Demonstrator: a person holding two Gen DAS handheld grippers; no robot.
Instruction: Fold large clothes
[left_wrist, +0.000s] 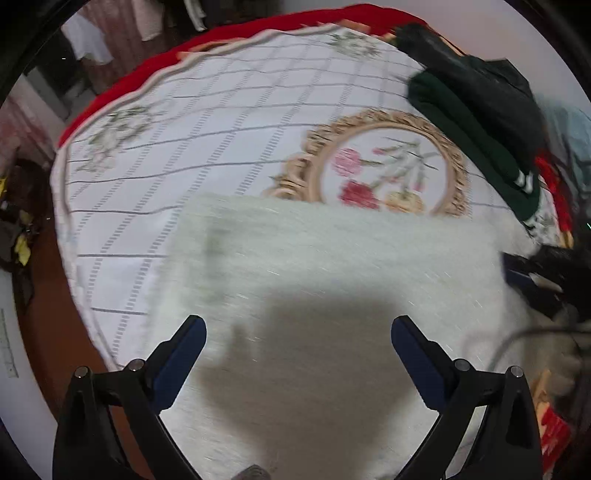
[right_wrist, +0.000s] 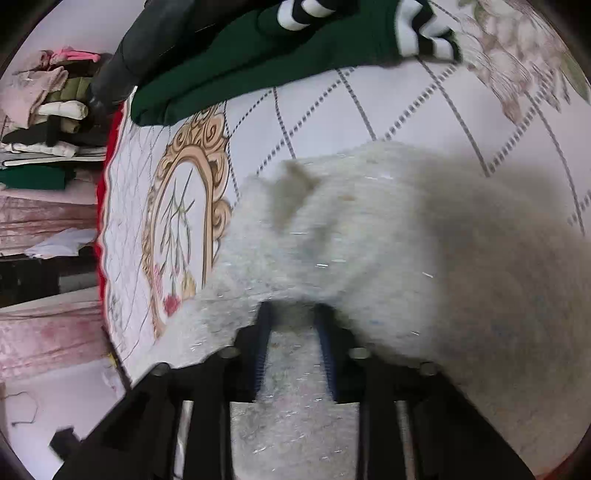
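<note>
Hanging over the bed, the left gripper (left_wrist: 298, 325) stands with its jaws spread wide and nothing between them; the white fuzzy garment (left_wrist: 332, 266) lies flat below and beyond its blue fingertips (left_wrist: 194, 330), untouched by them, with the gripper's shadow dark across the cloth. The garment's far edge runs straight across the left wrist view, just short of a gold oval floral medallion (left_wrist: 388, 170) printed on the bedspread (left_wrist: 221, 110).

In the right wrist view the right gripper (right_wrist: 295, 314) is clenched on a fold of the same white garment (right_wrist: 369, 240): the knit bunches up between the narrow blue pads (right_wrist: 264, 332) and rises in a blurred, fluffy heap ahead of them.

The bedspread is white with a grey grid of solid and dashed lines and faded flower sprays toward its corners, edged in cream over a red blanket (left_wrist: 258, 33). A dark green garment with white stripes (right_wrist: 258, 55) lies on the bed beyond the white one, with a black garment (left_wrist: 480, 85) on top of it. Past the bed, folded clothes are stacked on a shelf (right_wrist: 48, 110) and pink curtain-like cloth (right_wrist: 44, 214) hangs below.
</note>
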